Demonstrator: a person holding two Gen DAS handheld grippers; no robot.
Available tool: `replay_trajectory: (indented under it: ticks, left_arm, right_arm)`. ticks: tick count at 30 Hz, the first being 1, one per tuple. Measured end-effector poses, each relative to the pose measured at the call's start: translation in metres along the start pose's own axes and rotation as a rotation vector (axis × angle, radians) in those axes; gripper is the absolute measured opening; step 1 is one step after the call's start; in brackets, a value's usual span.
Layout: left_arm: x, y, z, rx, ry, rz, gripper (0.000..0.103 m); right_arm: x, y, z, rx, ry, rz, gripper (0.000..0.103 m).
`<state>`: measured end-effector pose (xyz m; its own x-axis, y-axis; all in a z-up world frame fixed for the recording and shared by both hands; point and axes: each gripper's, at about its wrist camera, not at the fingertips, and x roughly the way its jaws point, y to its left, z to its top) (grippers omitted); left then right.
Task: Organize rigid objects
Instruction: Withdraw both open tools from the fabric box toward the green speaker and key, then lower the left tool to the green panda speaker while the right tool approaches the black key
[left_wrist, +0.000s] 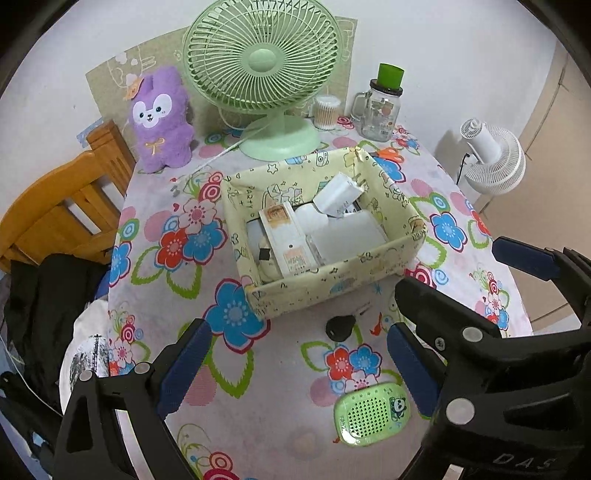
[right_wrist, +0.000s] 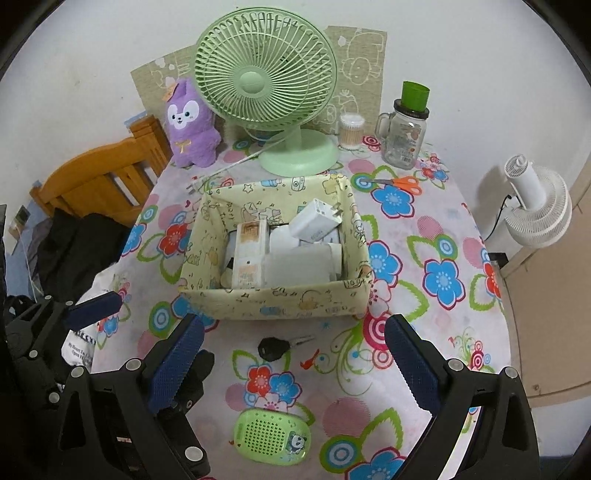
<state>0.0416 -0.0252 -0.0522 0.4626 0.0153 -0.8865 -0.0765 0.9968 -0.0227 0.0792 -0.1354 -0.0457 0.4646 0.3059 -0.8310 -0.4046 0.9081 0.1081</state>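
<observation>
With both claws spread and empty, I should centre my right gripper (right_wrist: 293, 369) over the black car key (right_wrist: 274, 348), then lift it into the fabric storage box (right_wrist: 273, 304).

Your left gripper (left_wrist: 295, 363) hung spread wide above the black key (left_wrist: 340, 327) and green speaker (left_wrist: 371, 415), beside the box (left_wrist: 332, 291).

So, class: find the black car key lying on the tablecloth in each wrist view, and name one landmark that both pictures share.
Left wrist view: the black car key lies low and centre-right, just in front of the fabric storage box.
Right wrist view: the key lies low and centre-left, again just in front of the box.
Shared landmark: the green panda speaker, lying nearer the camera than the key in both.
</observation>
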Motion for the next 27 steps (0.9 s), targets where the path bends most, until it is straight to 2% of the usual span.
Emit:
replay_trajectory:
  ticks: [6,11,15,27]
  left_arm:
    - [0.003,-0.004,-0.007,-0.022,0.01,-0.003,0.097]
    - [0.007,-0.007,-0.016,-0.078,0.021,-0.006,0.097]
    - [0.01,-0.014,-0.023,-0.097,0.028,0.0,0.097]
    - [0.028,-0.031,-0.05,-0.172,0.068,0.03,0.097]
  right_arm:
    - [-0.003,0.0,-0.008,-0.023,-0.011,0.014,0.1]
    - [0.0,-0.006,-0.014,-0.049,-0.011,0.046,0.099]
    - [0.005,-0.009,-0.019,-0.077,0.007,0.067,0.096]
    - [0.019,-0.026,-0.045,-0.139,0.047,0.1,0.096]
